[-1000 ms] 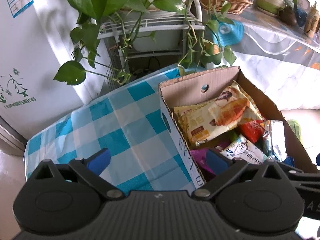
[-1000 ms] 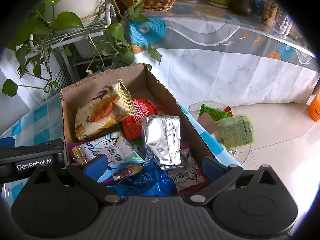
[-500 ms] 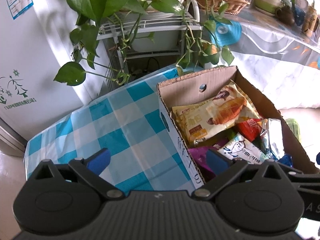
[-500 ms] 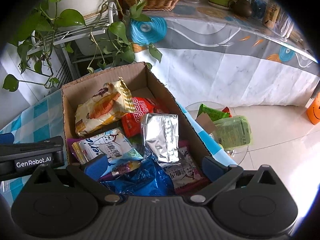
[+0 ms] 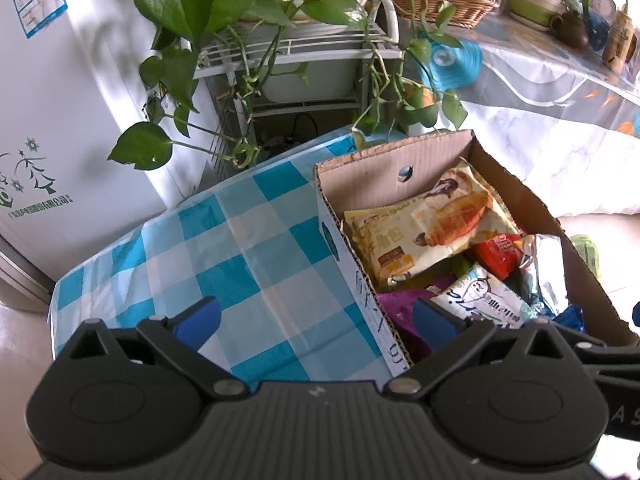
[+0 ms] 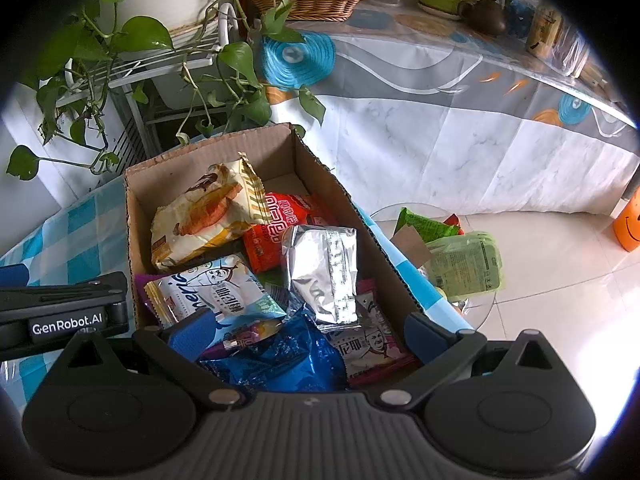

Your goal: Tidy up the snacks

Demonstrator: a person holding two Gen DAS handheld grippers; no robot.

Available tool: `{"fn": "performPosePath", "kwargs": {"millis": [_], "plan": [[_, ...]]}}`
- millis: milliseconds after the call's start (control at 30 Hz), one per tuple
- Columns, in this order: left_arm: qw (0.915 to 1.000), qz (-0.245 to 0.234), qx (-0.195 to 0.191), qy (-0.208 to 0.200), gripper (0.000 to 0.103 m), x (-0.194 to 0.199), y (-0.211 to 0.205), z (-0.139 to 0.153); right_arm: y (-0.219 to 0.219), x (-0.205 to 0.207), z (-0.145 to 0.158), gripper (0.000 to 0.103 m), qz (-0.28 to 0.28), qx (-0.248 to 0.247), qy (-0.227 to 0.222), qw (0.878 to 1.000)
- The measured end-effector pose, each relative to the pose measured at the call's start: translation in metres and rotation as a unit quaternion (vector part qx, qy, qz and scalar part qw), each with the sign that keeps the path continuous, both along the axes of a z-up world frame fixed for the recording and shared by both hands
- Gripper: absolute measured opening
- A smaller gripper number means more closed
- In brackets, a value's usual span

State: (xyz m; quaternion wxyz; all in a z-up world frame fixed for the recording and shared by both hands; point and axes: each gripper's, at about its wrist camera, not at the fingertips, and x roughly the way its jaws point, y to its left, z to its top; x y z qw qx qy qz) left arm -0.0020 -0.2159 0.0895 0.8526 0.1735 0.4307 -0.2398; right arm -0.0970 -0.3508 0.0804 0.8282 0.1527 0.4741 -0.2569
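A cardboard box (image 5: 356, 172) (image 6: 168, 172) full of snack packets stands on a blue-checked tablecloth (image 5: 224, 248). Inside lie a croissant packet (image 6: 204, 216) (image 5: 432, 224), a red packet (image 6: 276, 228), a silver foil packet (image 6: 324, 264), a white-and-blue packet (image 6: 216, 288) and a blue packet (image 6: 280, 356). My left gripper (image 5: 316, 316) is open and empty, straddling the box's left wall. My right gripper (image 6: 300, 328) is open and empty, just above the blue packet at the box's near end.
A trailing green plant (image 5: 188, 8) on a white wire rack (image 5: 296, 48) stands behind the box. A white appliance (image 5: 40, 120) is at left. A long draped table (image 6: 460, 120) is at right. A low glass stand (image 6: 480, 308) with green packets (image 6: 464, 264) sits right of the box.
Both grippers have shifted slightly; the box sits a little lower and nearer in the right wrist view. Nothing was grasped or released.
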Motion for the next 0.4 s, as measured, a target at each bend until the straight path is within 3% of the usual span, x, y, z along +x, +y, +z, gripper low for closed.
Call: {"fn": "performPosePath", "kwargs": {"millis": [400], "plan": [[0.9999, 0.009, -0.003, -0.005, 0.101, -0.002, 0.013, 0.004, 0.005, 0.0, 0.002, 0.103, 0.013, 0.0, -0.005, 1.0]]}}
